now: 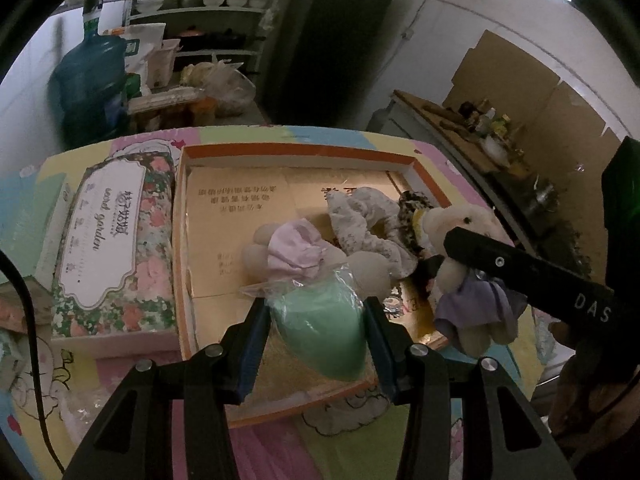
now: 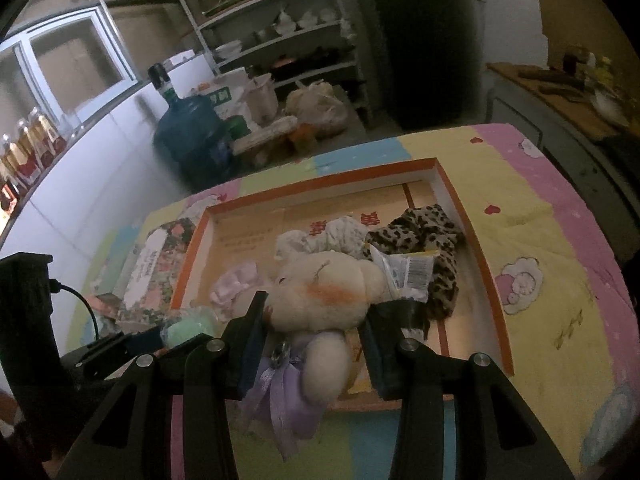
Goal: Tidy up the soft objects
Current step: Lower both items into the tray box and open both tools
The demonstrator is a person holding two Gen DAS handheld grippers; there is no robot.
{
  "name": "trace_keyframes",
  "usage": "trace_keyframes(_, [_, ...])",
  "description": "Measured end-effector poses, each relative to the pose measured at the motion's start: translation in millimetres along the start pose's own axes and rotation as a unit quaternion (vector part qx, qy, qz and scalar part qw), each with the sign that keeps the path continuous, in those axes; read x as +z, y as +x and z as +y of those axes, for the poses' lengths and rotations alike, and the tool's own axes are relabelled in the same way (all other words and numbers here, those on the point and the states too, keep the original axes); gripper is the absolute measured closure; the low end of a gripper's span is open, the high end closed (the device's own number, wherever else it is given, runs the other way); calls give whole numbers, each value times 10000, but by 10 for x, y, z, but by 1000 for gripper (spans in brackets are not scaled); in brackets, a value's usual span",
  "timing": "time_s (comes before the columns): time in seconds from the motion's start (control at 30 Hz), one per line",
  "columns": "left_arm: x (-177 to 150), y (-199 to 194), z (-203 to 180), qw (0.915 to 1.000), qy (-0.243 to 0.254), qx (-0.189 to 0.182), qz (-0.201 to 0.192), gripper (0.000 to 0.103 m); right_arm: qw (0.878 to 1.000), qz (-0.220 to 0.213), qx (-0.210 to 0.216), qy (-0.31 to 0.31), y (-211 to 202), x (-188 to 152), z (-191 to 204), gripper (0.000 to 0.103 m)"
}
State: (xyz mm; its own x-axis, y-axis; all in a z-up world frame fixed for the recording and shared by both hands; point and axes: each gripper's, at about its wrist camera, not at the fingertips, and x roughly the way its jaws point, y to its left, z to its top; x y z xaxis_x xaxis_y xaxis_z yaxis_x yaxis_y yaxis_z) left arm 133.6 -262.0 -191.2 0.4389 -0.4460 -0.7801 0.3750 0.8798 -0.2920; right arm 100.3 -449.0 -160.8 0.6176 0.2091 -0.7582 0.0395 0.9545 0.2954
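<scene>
My left gripper (image 1: 315, 306) is shut on a mint green soft pad in clear wrap (image 1: 320, 332), held over the near part of the orange-rimmed tray (image 1: 296, 151). In the tray lie a pink scrunchie (image 1: 296, 248), a white floral scrunchie (image 1: 360, 216) and a leopard scrunchie (image 1: 412, 204). My right gripper (image 2: 316, 308) is shut on a cream plush bear (image 2: 328, 288) in a purple dress (image 2: 288, 392), over the tray's near edge (image 2: 496, 320). The leopard scrunchie (image 2: 424, 236) and a paper tag (image 2: 404, 272) lie just beyond the bear.
A floral box (image 1: 112, 248) lies left of the tray on the cartoon-print cloth (image 2: 540, 240). Beyond the table stand a blue water jug (image 1: 88, 80), a shelf of bowls (image 1: 208, 0) and a dark fridge (image 1: 332, 48). A cluttered counter (image 1: 480, 128) runs along the right.
</scene>
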Motion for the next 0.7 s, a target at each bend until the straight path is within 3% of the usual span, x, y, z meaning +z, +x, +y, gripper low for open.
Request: trace_keyframes(0.7, [29,327,39,9995,-84,86,281,54,9991,365,-2,-197,425,23,-83,58])
